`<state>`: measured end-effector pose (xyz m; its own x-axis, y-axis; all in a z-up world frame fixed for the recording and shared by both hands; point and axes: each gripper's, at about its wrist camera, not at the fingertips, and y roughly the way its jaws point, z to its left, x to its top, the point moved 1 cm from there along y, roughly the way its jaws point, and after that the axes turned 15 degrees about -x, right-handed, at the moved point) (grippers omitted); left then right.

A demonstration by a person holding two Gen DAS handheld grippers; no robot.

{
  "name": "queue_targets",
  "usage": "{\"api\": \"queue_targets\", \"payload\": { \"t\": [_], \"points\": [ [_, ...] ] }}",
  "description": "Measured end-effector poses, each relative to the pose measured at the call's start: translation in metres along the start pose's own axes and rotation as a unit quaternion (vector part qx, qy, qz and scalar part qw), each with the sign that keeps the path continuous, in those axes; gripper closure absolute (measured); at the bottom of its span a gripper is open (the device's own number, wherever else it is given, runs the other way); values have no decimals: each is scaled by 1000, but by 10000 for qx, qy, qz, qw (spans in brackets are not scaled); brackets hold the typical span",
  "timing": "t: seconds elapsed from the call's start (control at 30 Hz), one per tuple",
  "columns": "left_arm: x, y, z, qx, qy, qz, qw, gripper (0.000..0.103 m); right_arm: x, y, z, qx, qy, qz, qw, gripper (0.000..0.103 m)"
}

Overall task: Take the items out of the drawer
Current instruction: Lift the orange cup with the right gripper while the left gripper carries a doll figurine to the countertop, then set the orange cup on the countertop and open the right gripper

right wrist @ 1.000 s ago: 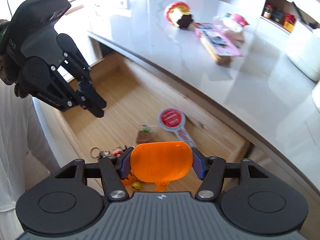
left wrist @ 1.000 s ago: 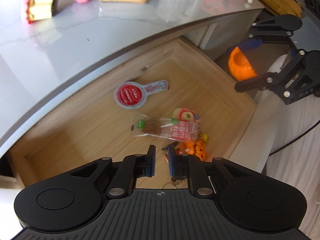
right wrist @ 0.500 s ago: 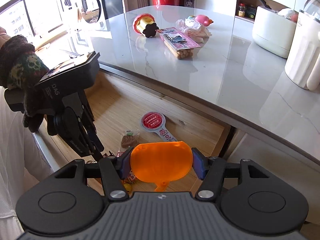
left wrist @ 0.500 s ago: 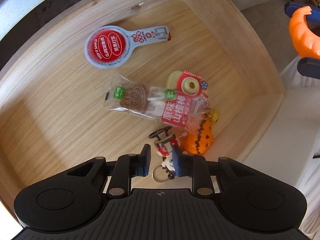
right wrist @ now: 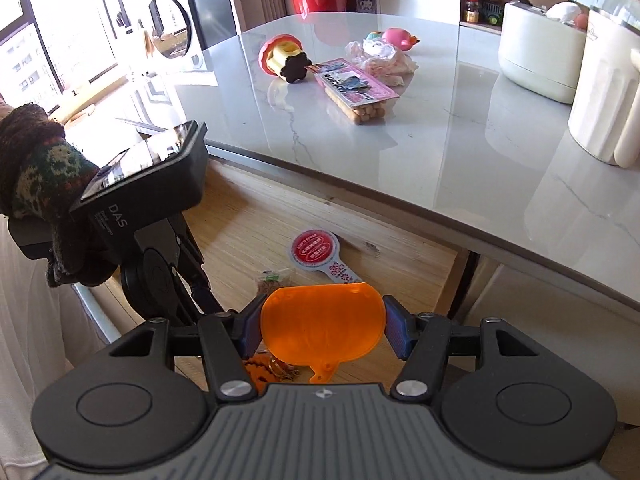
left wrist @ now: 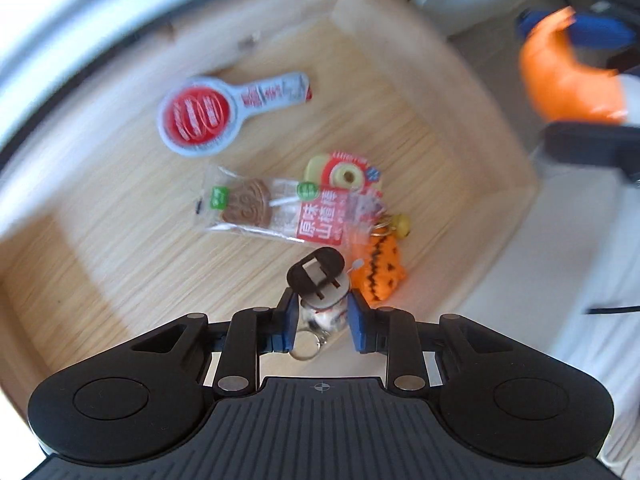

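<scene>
The open wooden drawer (left wrist: 460, 92) holds a red round paddle-shaped packet (left wrist: 200, 114), a clear snack packet (left wrist: 280, 208), a yellow-and-red packet (left wrist: 344, 172) and an orange pumpkin toy (left wrist: 380, 276). My left gripper (left wrist: 320, 304) points down into the drawer. A small keychain figure (left wrist: 318, 280) with a black top stands between its jaws, which are closing; the pads do not visibly press on it. My right gripper (right wrist: 322, 326) hovers above the drawer's front, shut on an orange plastic piece (right wrist: 322, 328).
A grey marble counter (right wrist: 440, 152) overhangs the drawer and carries a biscuit pack (right wrist: 356, 92), a red-and-yellow toy (right wrist: 284, 56) and white appliances (right wrist: 536, 52). A gloved hand (right wrist: 40, 168) holds the left gripper's housing (right wrist: 148, 184) at the left.
My left gripper dropped into the drawer, opened its nearly shut jaws and now straddles the keychain figure. My right gripper tilted up, still holding the orange piece.
</scene>
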<state>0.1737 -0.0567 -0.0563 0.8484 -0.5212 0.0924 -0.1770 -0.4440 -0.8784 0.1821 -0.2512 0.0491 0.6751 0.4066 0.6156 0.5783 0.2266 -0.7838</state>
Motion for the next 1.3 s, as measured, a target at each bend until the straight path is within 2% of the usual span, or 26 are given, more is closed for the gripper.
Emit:
{"api": "queue_targets", "payload": {
  "t": [0.07, 0.13, 0.2, 0.27, 0.37, 0.43, 0.53, 0.6, 0.63, 0.7, 0.83, 0.9, 1.0, 1.07, 1.17, 1.3],
  "points": [
    [-15, -29, -5, -75, -30, -545, 9985, 74, 6, -3, 10, 89, -42, -20, 9999, 43],
    [-20, -55, -4, -147, -115, -1132, 9934, 74, 14, -6, 23, 223, -79, -57, 9997, 43],
    [-29, -82, -2, -245, -316, -1757, 9836, 74, 20, -8, 35, 337, -142, -119, 9993, 43],
    [-40, -108, 2, -343, -573, -2369, 9692, 74, 25, -11, 48, 424, -238, -192, 9986, 43],
    [-52, -149, 16, -328, -888, -3300, 9392, 74, 33, -12, 64, 500, -374, -239, 9978, 43],
    [-54, -173, 25, -280, -1036, -3929, 9133, 75, 40, -10, 68, 496, -380, -218, 9978, 43],
    [-44, -207, 43, 163, -1161, -4784, 8703, 76, 53, -10, 71, 374, -341, -202, 9985, 43],
    [-33, -220, 53, 505, -1219, -5045, 8533, 76, 61, -15, 73, 249, -337, -292, 9987, 43],
    [-26, -220, 58, 585, -1220, -5062, 8517, 76, 64, -17, 73, 196, -326, -344, 9987, 43],
    [-7, -212, 65, 711, -1190, -5014, 8541, 75, 73, -20, 71, 62, -287, -450, 9986, 43],
    [15, -180, 83, 920, -1098, -4830, 8638, 75, 88, -20, 66, -254, -238, -544, 9979, 43],
    [15, -173, 84, 1044, -927, -4883, 8614, 71, 94, -17, 62, -395, -205, -540, 9976, 43],
    [15, -170, 87, 1264, -874, -4829, 8621, 71, 103, -12, 56, -552, -156, -530, 9969, 43],
    [15, -171, 93, 1226, -947, -4900, 8578, 72, 114, -7, 53, -684, -126, -584, 9959, 43],
    [9, -184, 100, 1148, -1036, -5145, 8435, 72, 131, -2, 51, -767, -15, -750, 9942, 43],
    [-2, -211, 98, 1218, -990, -5406, 8265, 72, 154, 13, 50, -846, 175, -938, 9918, 43]
  ]
}}
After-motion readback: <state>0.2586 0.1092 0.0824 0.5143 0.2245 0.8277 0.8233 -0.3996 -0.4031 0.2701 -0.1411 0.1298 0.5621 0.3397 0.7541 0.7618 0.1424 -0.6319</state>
